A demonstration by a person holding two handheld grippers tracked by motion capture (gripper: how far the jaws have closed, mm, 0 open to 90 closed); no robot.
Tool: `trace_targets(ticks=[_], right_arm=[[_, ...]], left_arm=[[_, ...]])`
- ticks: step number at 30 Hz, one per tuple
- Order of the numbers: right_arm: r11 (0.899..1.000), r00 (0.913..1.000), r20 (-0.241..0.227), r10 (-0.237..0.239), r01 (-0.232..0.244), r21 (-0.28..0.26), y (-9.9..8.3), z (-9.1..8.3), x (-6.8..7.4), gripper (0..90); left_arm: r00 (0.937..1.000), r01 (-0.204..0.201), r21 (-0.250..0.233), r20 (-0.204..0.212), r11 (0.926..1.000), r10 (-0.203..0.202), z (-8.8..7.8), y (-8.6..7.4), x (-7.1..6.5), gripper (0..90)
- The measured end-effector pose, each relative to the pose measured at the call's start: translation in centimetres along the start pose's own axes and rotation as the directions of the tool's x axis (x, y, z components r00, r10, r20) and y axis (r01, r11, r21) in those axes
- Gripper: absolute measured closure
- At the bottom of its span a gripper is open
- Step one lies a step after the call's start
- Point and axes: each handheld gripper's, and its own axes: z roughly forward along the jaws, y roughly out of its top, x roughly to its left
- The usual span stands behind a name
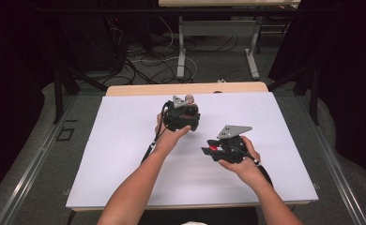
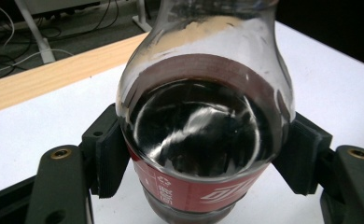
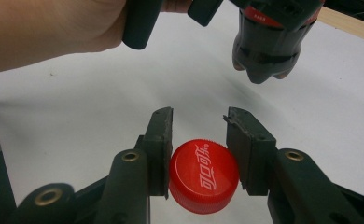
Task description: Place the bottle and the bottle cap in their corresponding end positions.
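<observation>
A clear plastic cola bottle (image 2: 203,121) with dark liquid and a red label sits clamped between the pads of my left gripper (image 2: 206,156). In the high view this gripper (image 1: 181,116) is near the table's middle, and the bottle's neck (image 1: 189,98) pokes out beyond it. From the right gripper view the bottle (image 3: 269,42) hangs a little above the white sheet. My right gripper (image 3: 200,122) is shut on a red screw cap (image 3: 203,175) with white lettering. In the high view it (image 1: 209,151) sits right of centre, with the cap (image 1: 212,148) a red spot in its jaws.
A white sheet (image 1: 125,154) covers the table, whose wooden edge (image 1: 139,89) shows at the back. Beyond it are the legs of another table (image 1: 181,51), loose cables (image 1: 143,65) on the floor and dark curtains at both sides.
</observation>
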Motion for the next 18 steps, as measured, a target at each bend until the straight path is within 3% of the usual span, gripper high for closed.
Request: trace_targets(ticks=[2, 10, 13, 18], right_arm=[[1.0, 1.0, -0.001, 0.008, -0.008, 0.002, -0.1, 0.1, 0.0, 61.5], [1.0, 0.9999, -0.005, 0.011, -0.01, 0.014, -0.3, 0.2, 0.0, 61.4], [1.0, 1.0, -0.002, 0.006, -0.006, 0.006, -0.3, 0.3, 0.0, 61.5], [1.0, 0.9999, -0.008, 0.011, -0.011, 0.016, -0.4, 0.4, 0.1, 61.4]], left_arm=[[0.9998, 0.018, -0.018, -0.011, 0.9997, -0.018, 0.4, -0.4, -0.1, 29.6], [0.9999, 0.01, 0.02, -0.012, 0.9997, -0.01, 1.0, -1.4, 0.2, 29.6], [0.9997, 0.024, 0.015, -0.011, 0.9996, -0.023, 1.4, -1.7, 0.1, 29.6], [0.9999, 0.005, 0.03, -0.009, 0.9996, -0.005, 1.8, -2.3, 0.1, 29.5]])
